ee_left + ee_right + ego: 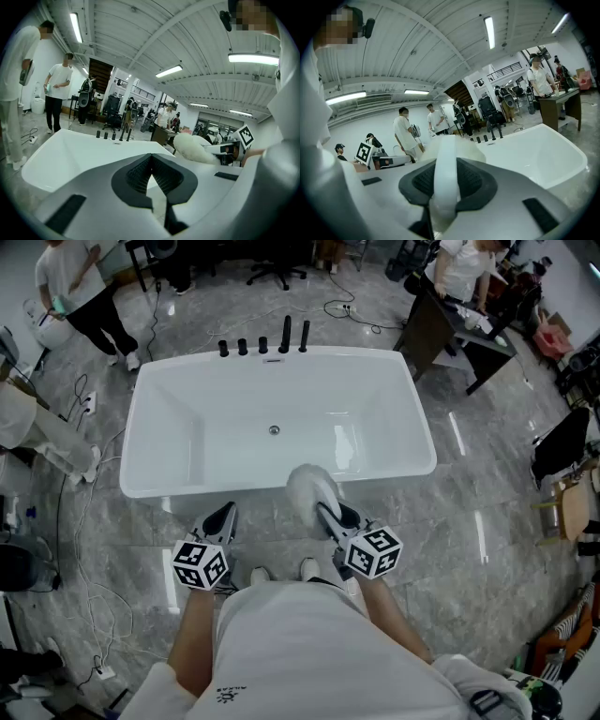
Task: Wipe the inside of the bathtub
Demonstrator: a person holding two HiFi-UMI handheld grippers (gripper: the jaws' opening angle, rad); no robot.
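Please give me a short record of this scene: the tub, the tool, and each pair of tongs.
bathtub: white, empty, drain in floor, black taps on far rim
wiping pad: white, fluffy, at the near rim
right tongs: shut on the pad's white handle
left tongs: shut, holding nothing

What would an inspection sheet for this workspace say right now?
Surface: grey tiled floor, glossy.
Job's things: white bathtub, empty, drain in the middle of its bottom; fluffy white wiper over the near rim.
Clutter: nothing seen in the tub.
Grippers: left gripper jaws together, empty; right gripper shut on the wiper.
Cables: loose cables on the floor left of the tub.
Surroundings: black taps on the far rim; person far left, another by a desk.
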